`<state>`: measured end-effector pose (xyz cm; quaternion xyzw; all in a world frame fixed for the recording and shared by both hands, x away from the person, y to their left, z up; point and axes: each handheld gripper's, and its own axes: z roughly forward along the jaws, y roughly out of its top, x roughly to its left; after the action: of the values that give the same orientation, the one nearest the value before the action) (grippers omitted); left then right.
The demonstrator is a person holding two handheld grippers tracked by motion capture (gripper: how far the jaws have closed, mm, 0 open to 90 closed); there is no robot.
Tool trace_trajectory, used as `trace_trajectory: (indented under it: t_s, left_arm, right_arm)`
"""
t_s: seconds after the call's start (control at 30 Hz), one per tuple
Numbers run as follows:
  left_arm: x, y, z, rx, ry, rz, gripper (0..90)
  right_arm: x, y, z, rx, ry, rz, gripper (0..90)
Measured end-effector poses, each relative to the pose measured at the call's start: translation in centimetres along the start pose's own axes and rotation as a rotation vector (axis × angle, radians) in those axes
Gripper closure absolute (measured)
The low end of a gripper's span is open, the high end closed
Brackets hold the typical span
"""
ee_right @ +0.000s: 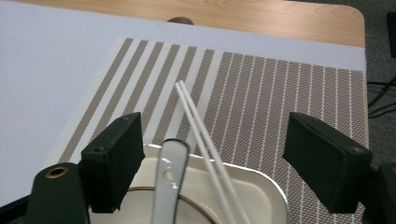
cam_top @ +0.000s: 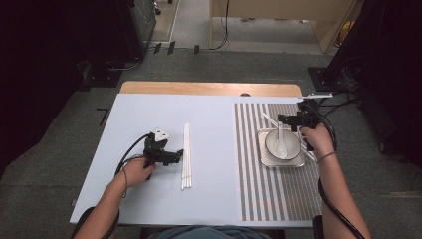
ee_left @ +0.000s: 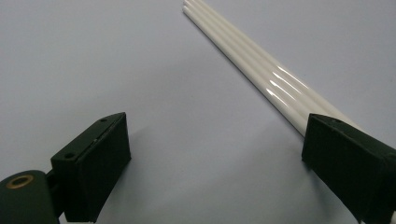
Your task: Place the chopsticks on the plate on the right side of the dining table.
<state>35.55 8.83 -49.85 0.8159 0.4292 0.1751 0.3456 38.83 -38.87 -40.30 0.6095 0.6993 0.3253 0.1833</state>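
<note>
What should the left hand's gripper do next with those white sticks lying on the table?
Probably slide a little sideways toward the white chopsticks, then close. The left gripper is open and low over the table, but the sticks lie by one jaw, not between the two.

Lab or office test room: grey carpet (cam_top: 209,64), floor cables (cam_top: 224,30), dark equipment stands (cam_top: 343,55) beyond covered table (cam_top: 149,114).
</note>
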Motion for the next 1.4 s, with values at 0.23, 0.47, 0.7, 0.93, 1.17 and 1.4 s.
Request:
trace_trajectory:
  t_s: [0.23, 0.47, 0.7, 0.93, 1.17, 1.4]
  left_arm:
    - [0.0, 0.0, 0.0, 0.000, -0.001, 0.000, 7.8]
    - [0.0, 0.0, 0.0, 0.000, 0.000, 0.000, 7.8]
    - [0.0, 0.0, 0.0, -0.001, 0.000, 0.000, 7.8]
    - [0.0, 0.0, 0.0, -0.001, 0.000, 0.000, 7.8]
    - [0.0, 0.0, 0.0, -0.004, 0.001, -0.004, 7.8]
    - [0.0, 0.0, 0.0, -0.002, 0.001, -0.001, 7.8]
  right_arm:
    - [2.6, 0.0, -0.4, -0.015, 0.000, -0.026, 16.2]
    - [4.6, -0.2, -0.4, -0.013, 0.007, -0.046, 16.7]
    - [6.2, -0.5, -0.3, -0.018, 0.031, -0.069, 19.6]
    - [8.1, -0.9, 0.2, -0.029, 0.066, -0.084, 19.5]
    - [10.3, -1.4, 0.8, -0.041, 0.088, -0.113, 20.1]
    - [11.8, -1.5, 1.4, -0.028, 0.097, -0.110, 14.3]
